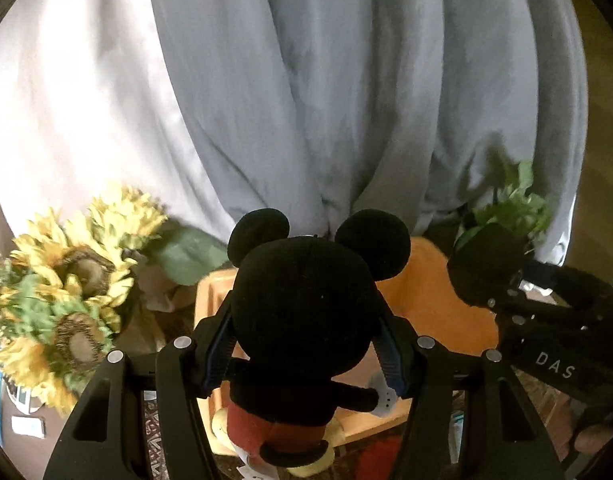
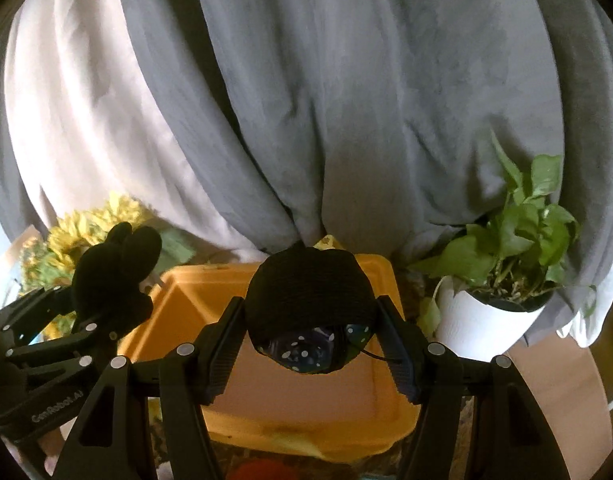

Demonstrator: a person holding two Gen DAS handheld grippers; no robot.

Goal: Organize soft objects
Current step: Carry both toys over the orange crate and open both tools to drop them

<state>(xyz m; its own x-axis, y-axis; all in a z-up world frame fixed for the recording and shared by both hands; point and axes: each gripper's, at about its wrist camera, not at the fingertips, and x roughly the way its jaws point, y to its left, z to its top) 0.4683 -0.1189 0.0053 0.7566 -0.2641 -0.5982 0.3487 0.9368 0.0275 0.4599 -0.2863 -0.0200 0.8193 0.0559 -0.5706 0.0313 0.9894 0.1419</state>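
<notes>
Plush mouse [image 1: 302,320], black head with round ears, red shorts and yellow shoes, sat pinched at the head between the two fingers of the left gripper [image 1: 306,354] at lower centre of the left wrist view. Behind it lay an orange bin [image 1: 438,312], open, mostly hidden by the toy. Sunflowers [image 1: 66,280] filled the lower left of that frame, blurred. Grey curtain [image 1: 346,80] hung across the whole upper half, with a paler drape [image 1: 66,100] at upper left.

In the right wrist view, the right gripper [image 2: 310,340] squeezed a dark rounded soft toy [image 2: 310,308], black knit-like top, with blue fabric spotted white on its underside; what kind of toy could not be told. It hung in front of the orange bin, at centre frame. Potted green plant [image 2: 506,272] in a white pot stood at right of the bin, near it. At lower left of this frame the left gripper showed again with the mouse's ears above its fingers. Something red [image 2: 258,472] lay at the bottom edge, unclear.
</notes>
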